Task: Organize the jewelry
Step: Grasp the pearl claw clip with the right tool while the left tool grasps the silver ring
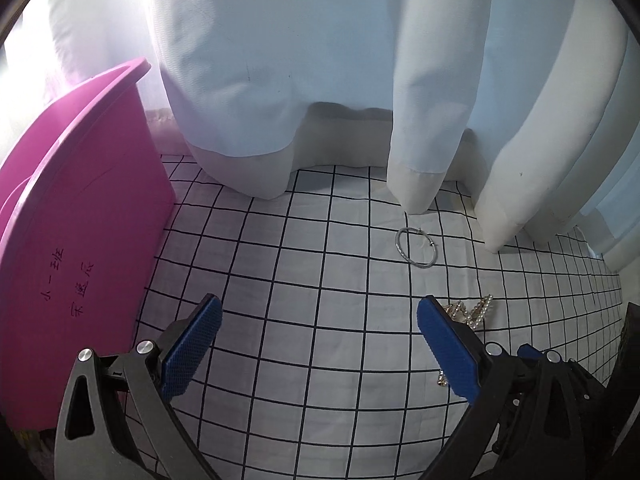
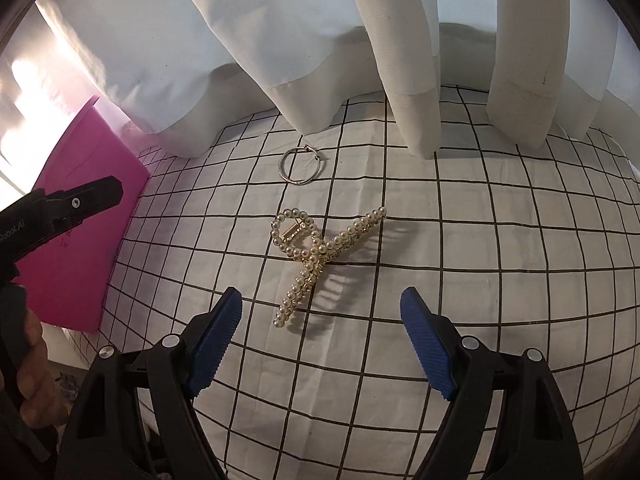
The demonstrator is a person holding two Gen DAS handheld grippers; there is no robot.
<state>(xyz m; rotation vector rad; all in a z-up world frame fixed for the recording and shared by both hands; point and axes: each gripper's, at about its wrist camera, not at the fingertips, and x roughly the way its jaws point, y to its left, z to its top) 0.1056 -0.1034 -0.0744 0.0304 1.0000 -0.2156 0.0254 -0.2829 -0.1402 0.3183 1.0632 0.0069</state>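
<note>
1. A white cloth with a black grid (image 2: 440, 280) covers the surface, and two pieces of jewelry lie on it.
2. A pearl hair claw clip (image 2: 320, 256), gold-toned and studded with small pearls, lies on its side near the middle of the cloth. In the right wrist view it sits just ahead of the right hand-held gripper (image 2: 321, 312), closer to the left blue pad.
3. A thin silver ring (image 2: 301, 166) lies flat on the cloth, a little farther away than the clip and apart from it, near the curtain hems.
4. The right hand-held gripper has its blue pads spread wide apart and holds nothing.
5. The left hand-held gripper (image 1: 319, 317) is also spread wide with nothing between its pads. In its own view the clip (image 1: 472, 312) shows partly behind the right pad, and the ring (image 1: 416, 247) lies farther off.
6. A bright pink bin (image 1: 80, 240) stands on the left edge of the cloth, with handwritten characters on its side.
7. Pale curtains (image 2: 280, 40) hang along the far side, their hems resting on the cloth.
</note>
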